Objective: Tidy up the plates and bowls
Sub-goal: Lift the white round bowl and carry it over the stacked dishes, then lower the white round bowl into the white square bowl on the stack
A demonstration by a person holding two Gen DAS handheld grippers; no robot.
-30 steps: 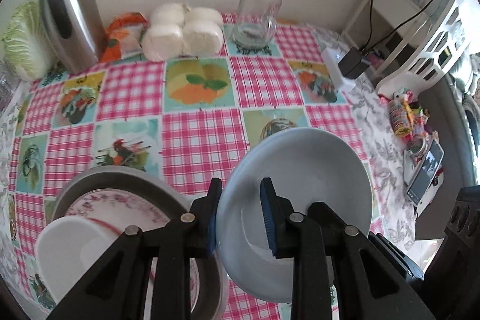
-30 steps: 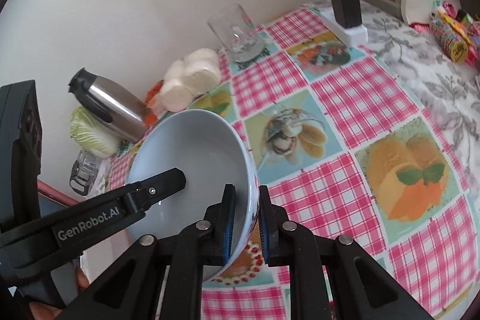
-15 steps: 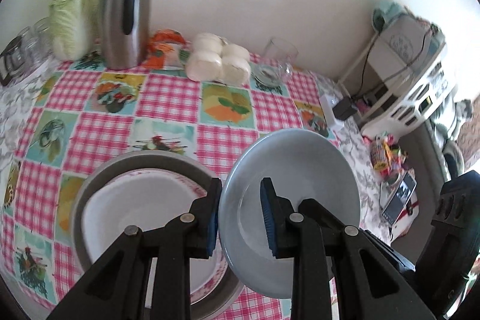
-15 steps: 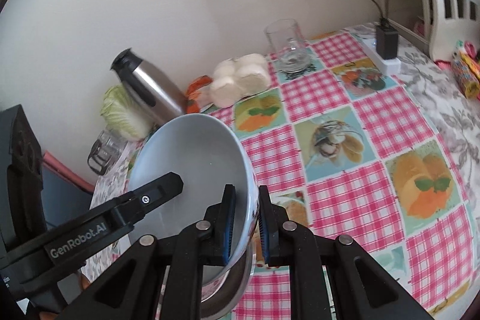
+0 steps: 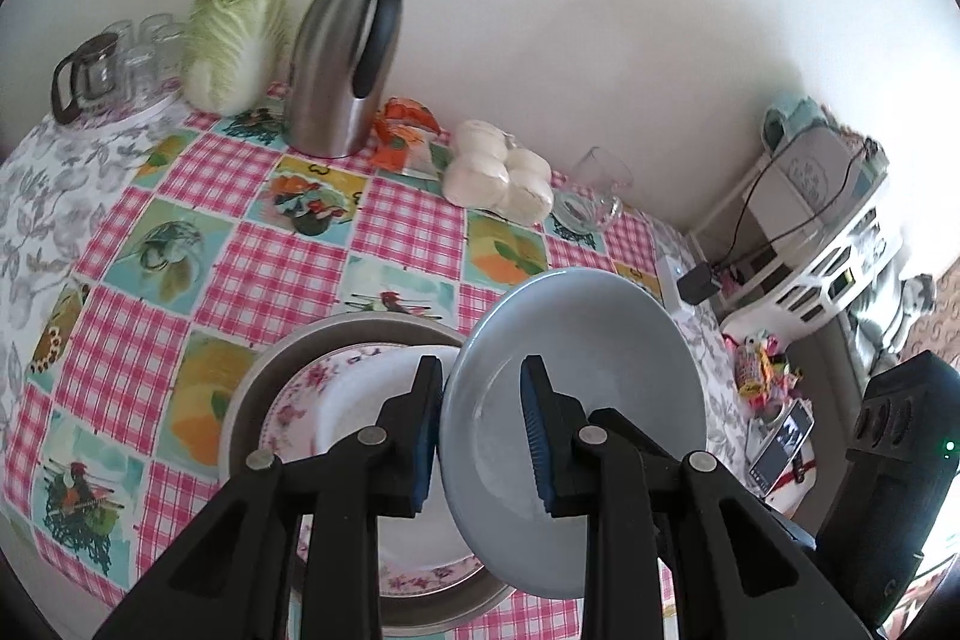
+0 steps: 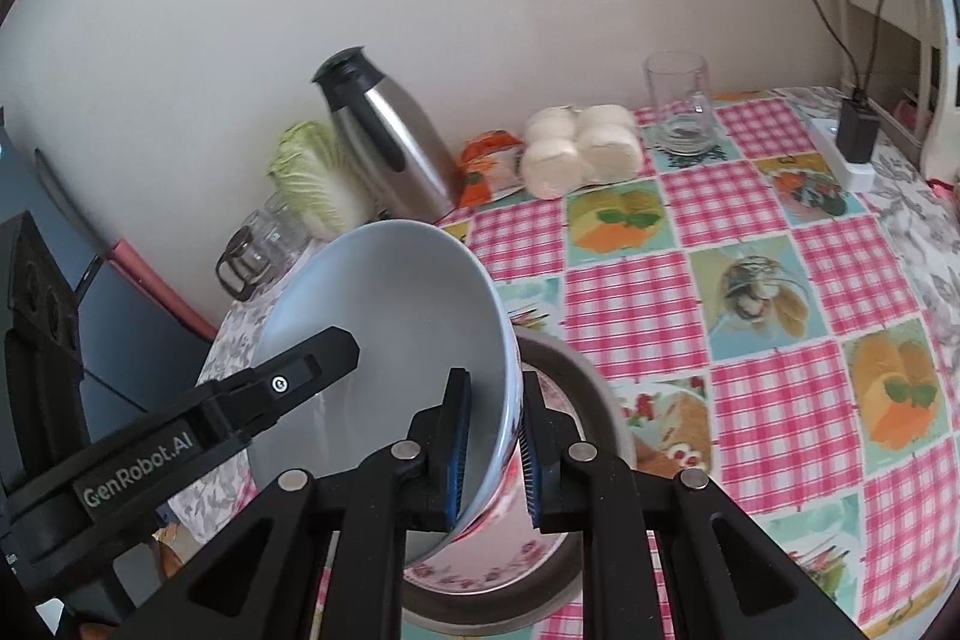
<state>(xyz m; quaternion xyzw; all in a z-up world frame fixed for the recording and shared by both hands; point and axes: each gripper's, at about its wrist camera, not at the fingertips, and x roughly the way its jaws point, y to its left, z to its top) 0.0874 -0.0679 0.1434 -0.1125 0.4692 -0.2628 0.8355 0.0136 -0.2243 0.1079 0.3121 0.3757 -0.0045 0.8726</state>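
Observation:
A light blue bowl [image 5: 600,370] with a flowered outside hangs tilted in the air, held from both sides. My left gripper [image 5: 480,430] is shut on its left rim, one pad outside the wall and one inside. On the opposite rim my right gripper [image 6: 493,454] is shut, with the bowl [image 6: 390,316] wall between its pads. Just below lies a stack: a grey plate [image 5: 258,388], a floral plate [image 5: 294,388] and a white bowl [image 5: 360,388]. The right wrist view shows the grey plate [image 6: 576,364] under the held bowl and one of the left gripper's fingers [image 6: 288,382] across the bowl's inside.
Along the wall stand glass jars [image 5: 114,64], a cabbage [image 5: 234,34], a steel thermos [image 5: 342,58], wrapped white buns [image 5: 504,178] and a glass mug [image 5: 594,196]. A charger on a power strip [image 5: 696,280] and a white rack [image 5: 840,256] are at the right.
Both grippers have carried the blue bowl up and to the left, so it now hangs over the stack of plates. Both views have rolled, and more of the table's left side shows.

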